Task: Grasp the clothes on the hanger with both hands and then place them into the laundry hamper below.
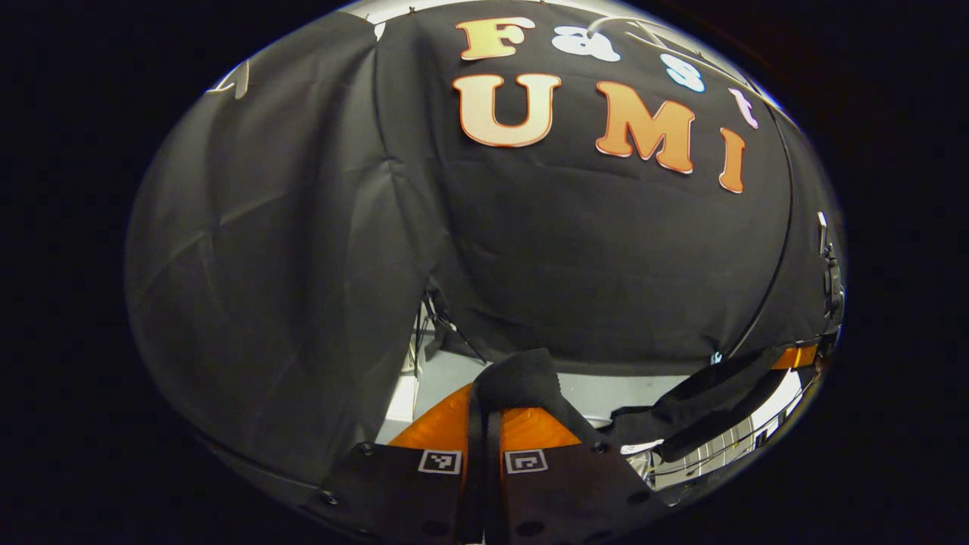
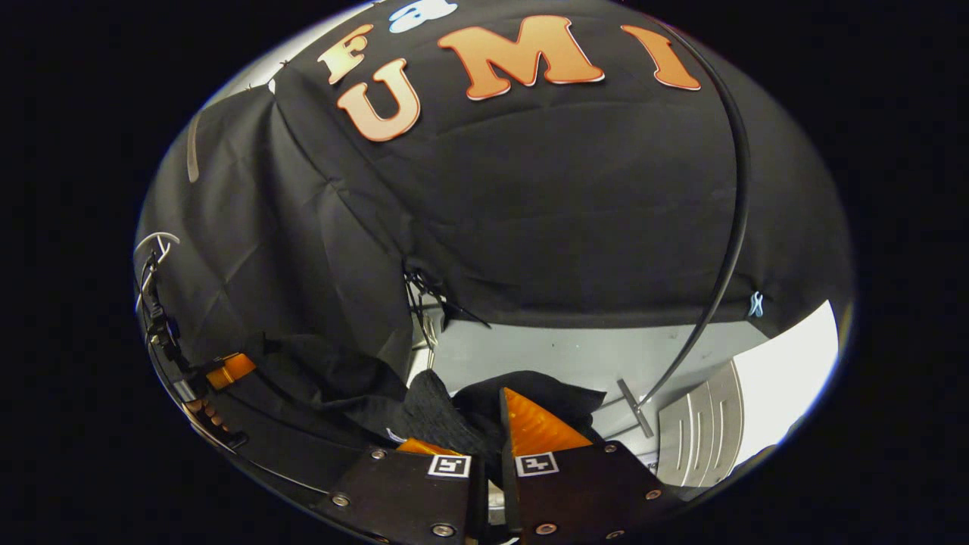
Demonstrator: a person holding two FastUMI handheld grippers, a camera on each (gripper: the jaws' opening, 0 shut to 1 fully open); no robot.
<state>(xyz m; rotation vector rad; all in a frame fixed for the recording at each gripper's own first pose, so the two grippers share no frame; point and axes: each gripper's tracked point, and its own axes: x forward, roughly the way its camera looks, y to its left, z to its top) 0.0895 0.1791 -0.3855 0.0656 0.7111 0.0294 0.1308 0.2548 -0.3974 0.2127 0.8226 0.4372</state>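
Observation:
The black garment (image 1: 522, 378) bunches over my left gripper (image 1: 484, 424), whose orange fingers (image 1: 541, 428) are shut on a fold of it. From there the cloth stretches right toward my right gripper (image 1: 795, 356), seen farther off. In the right gripper view the same garment (image 2: 431, 409) is heaped between the orange fingers (image 2: 534, 428) of my right gripper (image 2: 484, 435), which is shut on it. It trails left toward my left gripper (image 2: 227, 369). A pale slotted object (image 2: 704, 431), possibly the hamper, lies low on the right.
Black booth cloth hangs close in front and on the left. A thin black cable (image 2: 730, 227) curves down to a small metal bracket (image 2: 632, 405) on the grey floor (image 2: 545, 352). Tripod legs (image 1: 447, 325) stand at the cloth's gap. Pale wire-like parts (image 1: 719, 446) show below the garment.

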